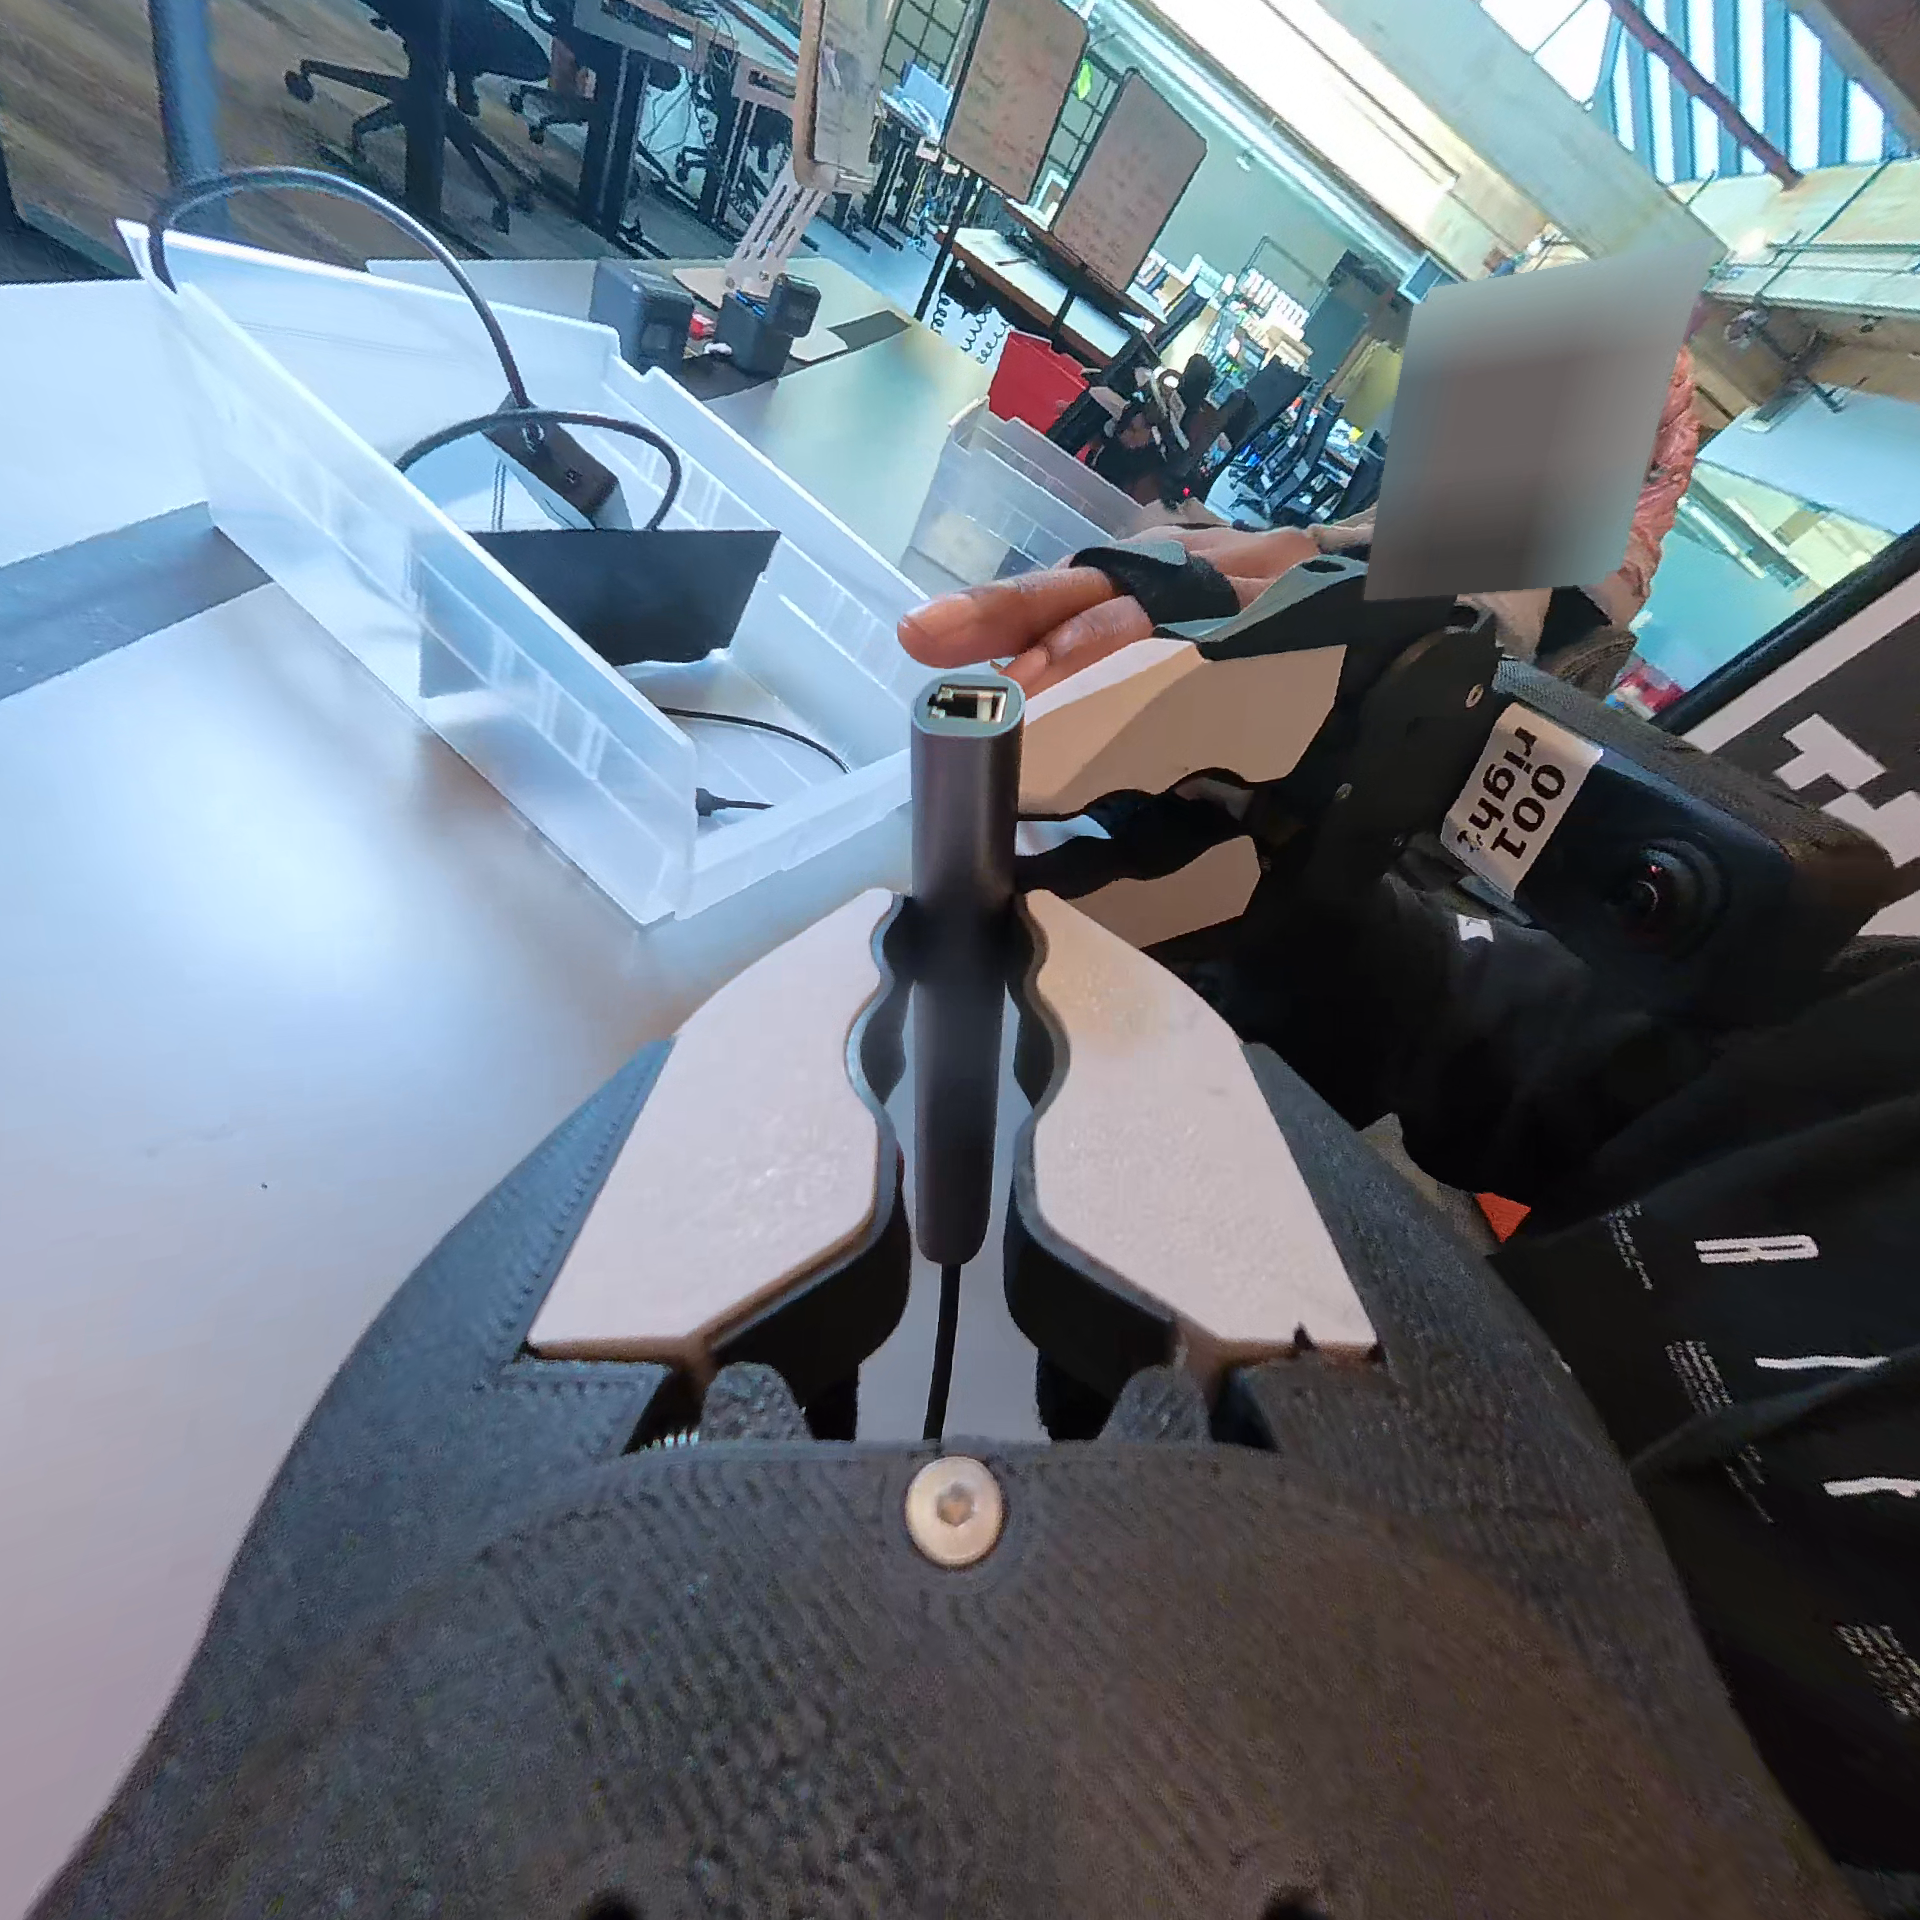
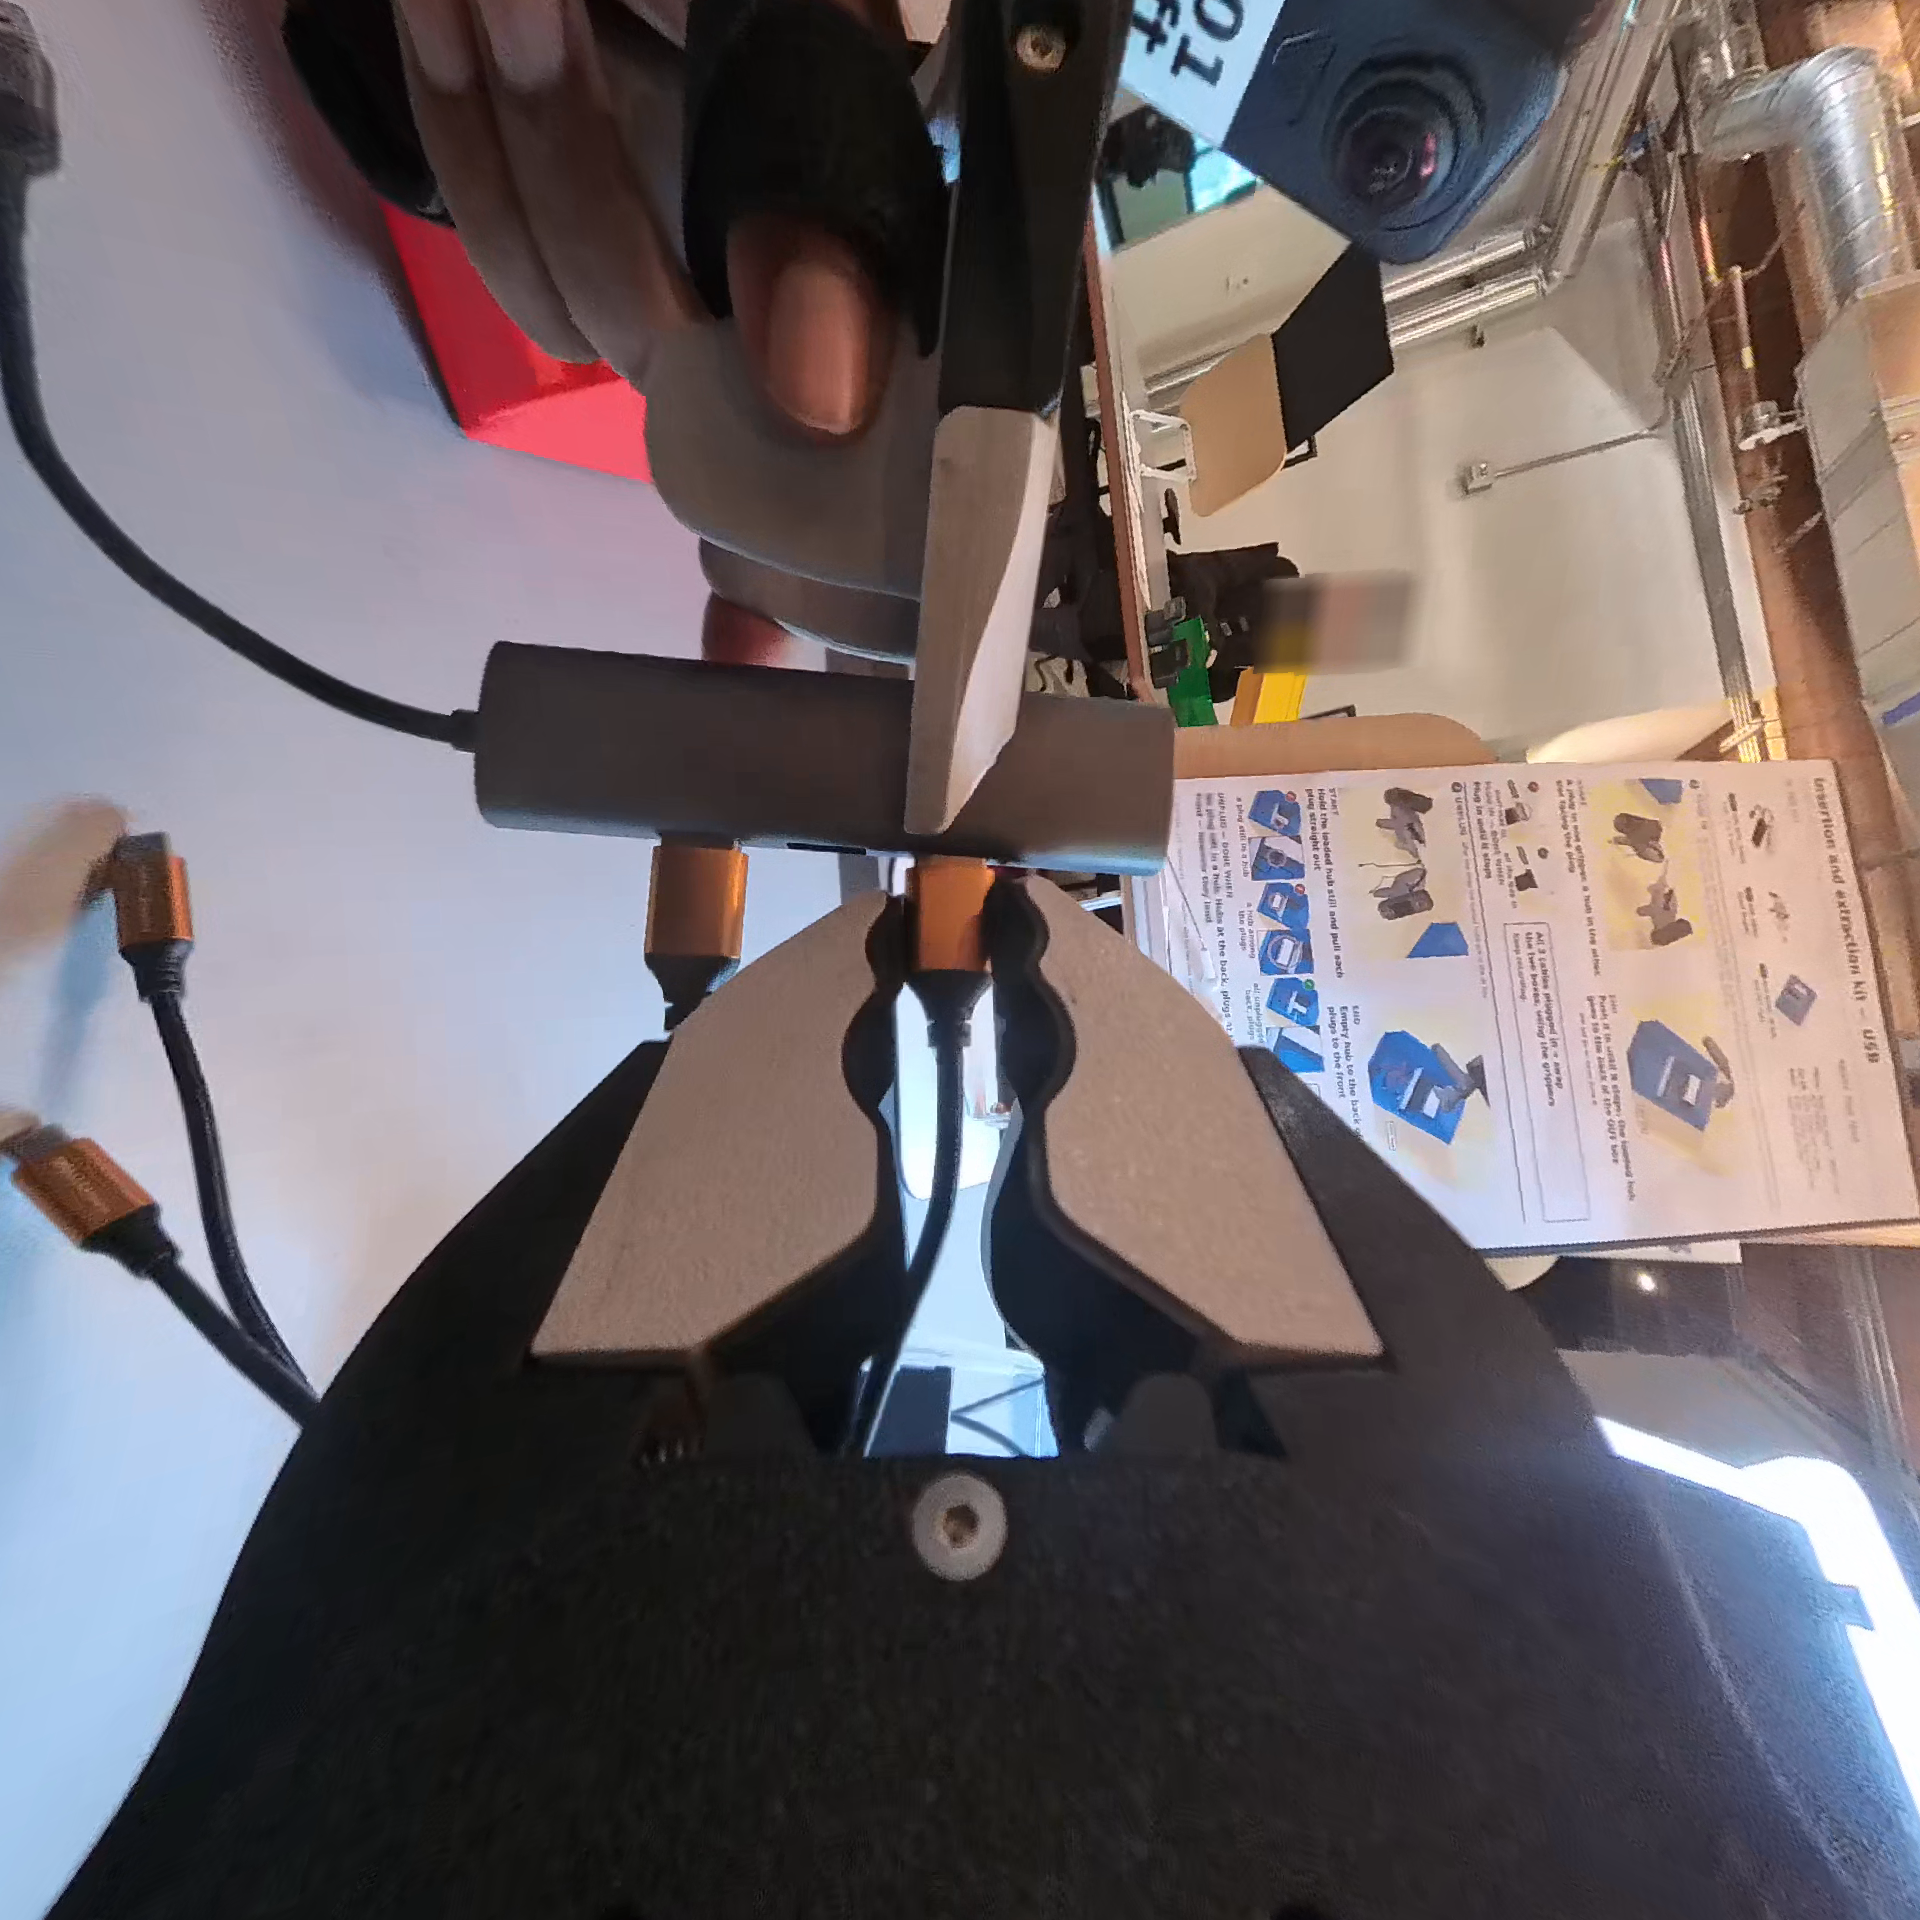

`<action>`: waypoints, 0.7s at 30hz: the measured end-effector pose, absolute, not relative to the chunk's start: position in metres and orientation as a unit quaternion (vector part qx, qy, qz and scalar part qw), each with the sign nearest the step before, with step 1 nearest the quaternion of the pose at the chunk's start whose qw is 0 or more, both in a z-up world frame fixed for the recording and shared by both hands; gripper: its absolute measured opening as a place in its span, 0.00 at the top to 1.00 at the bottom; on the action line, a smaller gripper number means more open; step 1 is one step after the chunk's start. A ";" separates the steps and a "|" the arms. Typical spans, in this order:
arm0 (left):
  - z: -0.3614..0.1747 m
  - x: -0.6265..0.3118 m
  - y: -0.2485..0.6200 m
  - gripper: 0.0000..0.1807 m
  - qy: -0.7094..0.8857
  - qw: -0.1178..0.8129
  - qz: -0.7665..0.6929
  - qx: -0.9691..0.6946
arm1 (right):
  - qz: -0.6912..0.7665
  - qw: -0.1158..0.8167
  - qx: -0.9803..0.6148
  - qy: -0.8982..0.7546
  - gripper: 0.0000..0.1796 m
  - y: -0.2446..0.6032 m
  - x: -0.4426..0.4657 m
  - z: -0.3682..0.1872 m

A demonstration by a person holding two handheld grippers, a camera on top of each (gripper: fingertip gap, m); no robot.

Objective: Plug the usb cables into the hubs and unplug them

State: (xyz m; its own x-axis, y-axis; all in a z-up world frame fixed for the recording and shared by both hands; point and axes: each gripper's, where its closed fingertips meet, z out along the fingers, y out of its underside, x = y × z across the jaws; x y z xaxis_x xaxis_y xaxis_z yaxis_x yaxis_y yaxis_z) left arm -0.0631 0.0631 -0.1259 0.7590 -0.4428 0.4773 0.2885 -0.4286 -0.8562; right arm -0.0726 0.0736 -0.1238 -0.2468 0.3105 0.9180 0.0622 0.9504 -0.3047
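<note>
left gripper (image 1: pixel 956 925) clamps hub (image 1: pixel 961 831) | right gripper (image 2: pixel 940 914) pinches plug (image 2: pixel 943 925) at port, seating unclear | second plug (image 2: pixel 694 914) in | two plugs (image 2: pixel 151 899) loose

Black printed gripper (image 1: pixel 961 925), grey-faced jaws, silver screw (image 1: pixel 954 1509).

You held a dark grey hub (image 1: pixel 961 894) between pale grey fingers (image 1: pixel 769 1174) set in a black, finely ribbed gripper (image 1: pixel 958 925). Your other gripper (image 2: pixel 948 914) was the same grey and black, and the plug (image 2: pixel 943 920) in it was orange with a black braided cable (image 2: pixel 940 1132). A second orange plug (image 2: pixel 694 902) sat beside it. The tray (image 1: pixel 447 634) was frosted white, the table (image 1: pixel 260 1039) white with a dark stripe.
</note>
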 end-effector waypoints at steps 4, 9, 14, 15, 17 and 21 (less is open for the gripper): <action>-0.118 -0.065 0.071 0.91 0.064 0.541 -0.320 -0.776 | 0.110 0.614 -0.128 -0.771 0.91 0.082 -0.072 -0.116; -0.116 -0.068 0.081 0.91 0.060 0.549 -0.303 -0.777 | 0.136 0.612 -0.149 -0.765 0.91 0.095 -0.072 -0.116; -0.106 -0.081 0.077 0.91 0.054 0.576 -0.278 -0.767 | 0.180 0.602 -0.182 -0.756 0.97 0.106 -0.070 -0.113; -0.104 -0.081 0.074 0.91 0.059 0.577 -0.284 -0.763 | 0.205 0.598 -0.181 -0.754 0.97 0.104 -0.069 -0.112; -0.105 -0.081 0.071 0.91 0.072 0.578 -0.259 -0.770 | 0.171 0.598 -0.175 -0.764 0.98 0.101 -0.069 -0.114; -0.097 -0.083 0.068 0.91 0.064 0.588 -0.244 -0.768 | 0.134 0.632 -0.177 -0.742 0.96 0.101 -0.070 -0.102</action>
State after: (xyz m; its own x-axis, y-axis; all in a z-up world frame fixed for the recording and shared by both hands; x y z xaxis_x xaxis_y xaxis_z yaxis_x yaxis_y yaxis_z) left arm -0.0831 0.0678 -0.0968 0.8725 -0.3859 0.2998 0.1889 -0.2995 -0.9352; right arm -0.0703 0.1006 -0.1025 -0.1377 0.4323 0.8912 0.0940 0.9014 -0.4227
